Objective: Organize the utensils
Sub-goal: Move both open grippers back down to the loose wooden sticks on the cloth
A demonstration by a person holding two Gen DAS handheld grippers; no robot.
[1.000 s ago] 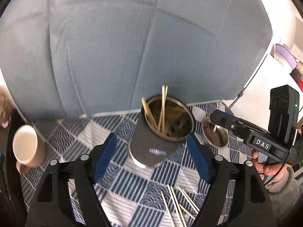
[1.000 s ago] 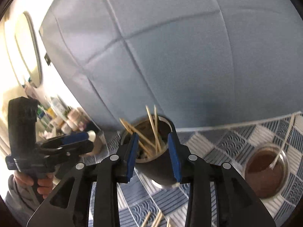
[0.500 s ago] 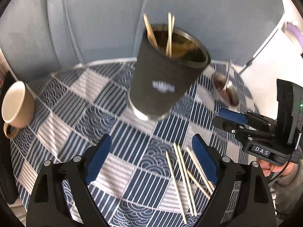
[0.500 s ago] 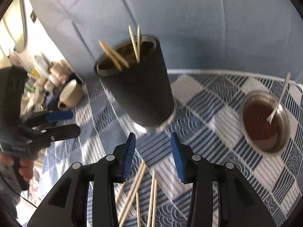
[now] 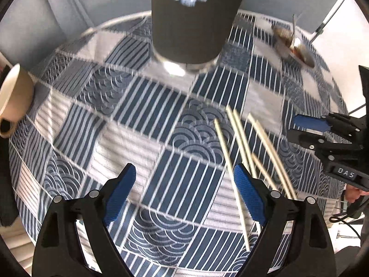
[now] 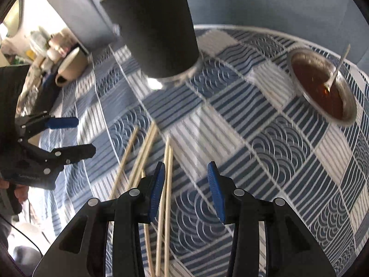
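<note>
Loose pale wooden chopsticks lie fanned on the blue-and-white patterned tablecloth, near side of the tall black metal-rimmed tumbler. Left gripper spread wide, nothing between; bare cloth beneath. Right gripper partly apart, empty, chopsticks just left of it. Steel bowl of brown liquid with spoon far right, cream mug at far left edge. Grey upholstery behind.

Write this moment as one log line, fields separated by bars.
left tool: open, empty | right tool: open, empty | chopsticks: loose on tablecloth | black cup: upright, some sticks inside
</note>
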